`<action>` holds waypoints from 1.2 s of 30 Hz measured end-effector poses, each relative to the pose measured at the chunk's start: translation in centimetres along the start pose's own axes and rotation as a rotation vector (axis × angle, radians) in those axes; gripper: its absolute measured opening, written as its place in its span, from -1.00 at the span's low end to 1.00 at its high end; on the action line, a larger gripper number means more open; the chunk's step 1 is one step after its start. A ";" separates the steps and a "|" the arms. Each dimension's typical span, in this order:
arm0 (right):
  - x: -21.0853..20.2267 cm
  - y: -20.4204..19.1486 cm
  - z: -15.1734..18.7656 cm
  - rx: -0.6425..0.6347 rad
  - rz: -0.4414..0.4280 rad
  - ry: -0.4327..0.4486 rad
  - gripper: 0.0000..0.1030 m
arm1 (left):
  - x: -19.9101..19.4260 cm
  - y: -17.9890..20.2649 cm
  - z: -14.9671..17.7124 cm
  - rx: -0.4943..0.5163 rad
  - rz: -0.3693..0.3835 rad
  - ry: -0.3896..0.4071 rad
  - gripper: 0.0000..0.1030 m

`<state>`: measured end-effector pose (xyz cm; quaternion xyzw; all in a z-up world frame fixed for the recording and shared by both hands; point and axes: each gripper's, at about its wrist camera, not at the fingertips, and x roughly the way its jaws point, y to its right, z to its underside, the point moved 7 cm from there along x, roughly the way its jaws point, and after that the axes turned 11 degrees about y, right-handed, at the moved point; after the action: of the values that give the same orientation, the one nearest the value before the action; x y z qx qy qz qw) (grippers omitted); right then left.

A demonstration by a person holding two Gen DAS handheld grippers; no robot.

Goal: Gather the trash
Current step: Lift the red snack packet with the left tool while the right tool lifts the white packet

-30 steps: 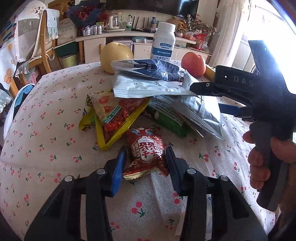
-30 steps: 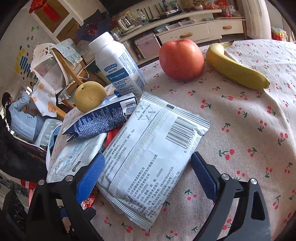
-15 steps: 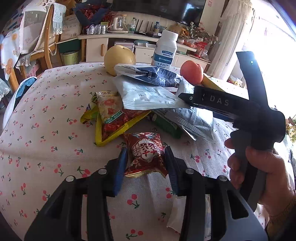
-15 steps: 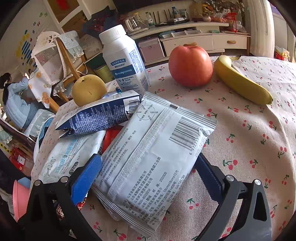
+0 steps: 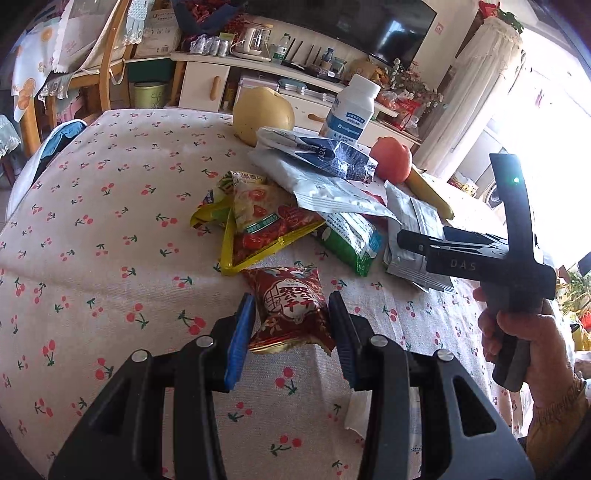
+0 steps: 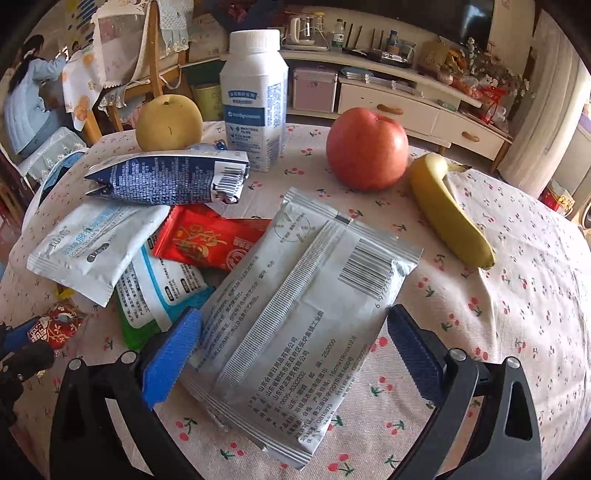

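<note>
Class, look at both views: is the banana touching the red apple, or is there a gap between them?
Cannot tell. In the right wrist view the banana tip sits right beside the apple, with no plain gap or contact; in the left wrist view the apple overlaps it.

A bright, cluttered living room

A cherry-print tablecloth (image 5: 110, 229) covers the table; behind stand a long white cabinet (image 6: 424, 107), a dark television (image 5: 369, 26), wooden chairs (image 5: 107, 70), and pale curtains (image 5: 480, 92) beside glaring daylight.
</note>
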<state>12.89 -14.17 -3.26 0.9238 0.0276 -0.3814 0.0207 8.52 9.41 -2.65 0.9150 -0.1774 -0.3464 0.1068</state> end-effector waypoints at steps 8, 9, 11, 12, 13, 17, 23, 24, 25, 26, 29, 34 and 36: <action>-0.1 1.1 -0.5 0.188 -0.015 0.042 0.92 | -0.2 -0.2 -0.2 -0.010 0.004 0.007 -0.17; -0.2 0.8 -0.5 0.173 0.001 0.050 0.92 | -0.2 -0.2 -0.2 -0.010 0.005 0.007 -0.17; 0.1 0.2 -0.4 0.125 0.043 0.056 0.93 | -0.2 -0.2 -0.2 -0.008 0.004 0.007 -0.17; 0.3 -0.1 -0.3 0.099 0.060 0.058 0.93 | -0.2 -0.3 -0.2 -0.007 0.005 0.008 -0.17; 0.4 -0.3 -0.3 0.076 0.078 0.063 0.93 | -0.3 -0.3 -0.2 -0.005 0.006 0.009 -0.17; 0.8 -0.2 -0.2 0.068 0.090 0.064 0.87 | -0.4 0.0 0.2 0.007 0.006 0.004 -0.17; 0.2 -0.4 0.5 0.028 0.054 0.029 0.55 | -1.0 -0.3 0.1 0.008 -0.006 0.015 -0.17; -0.1 -0.4 0.8 0.020 0.046 0.031 0.47 | -1.2 -0.4 0.1 0.004 -0.006 0.018 -0.17; -0.5 -0.4 0.9 0.014 0.038 0.036 0.42 | -1.3 -0.5 0.0 0.004 -0.006 0.021 -0.17; -0.8 -0.5 0.9 0.009 0.029 0.043 0.29 | -1.5 -0.5 0.0 0.006 -0.006 0.026 -0.17; -2.0 -1.0 1.2 -0.011 0.009 0.069 -0.04 | -2.0 -0.5 0.0 0.014 -0.001 0.036 -0.29; -2.9 -0.5 1.5 0.040 -0.008 0.102 0.06 | -2.3 -0.7 0.4 0.011 -0.003 0.029 -0.29; -3.3 0.5 1.3 0.110 0.016 0.109 0.75 | -2.2 -0.8 0.6 0.015 -0.004 0.018 -0.29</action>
<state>9.70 -14.88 -1.88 0.9432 0.0003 -0.3311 -0.0284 6.77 10.96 -2.09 0.9191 -0.1774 -0.3371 0.1009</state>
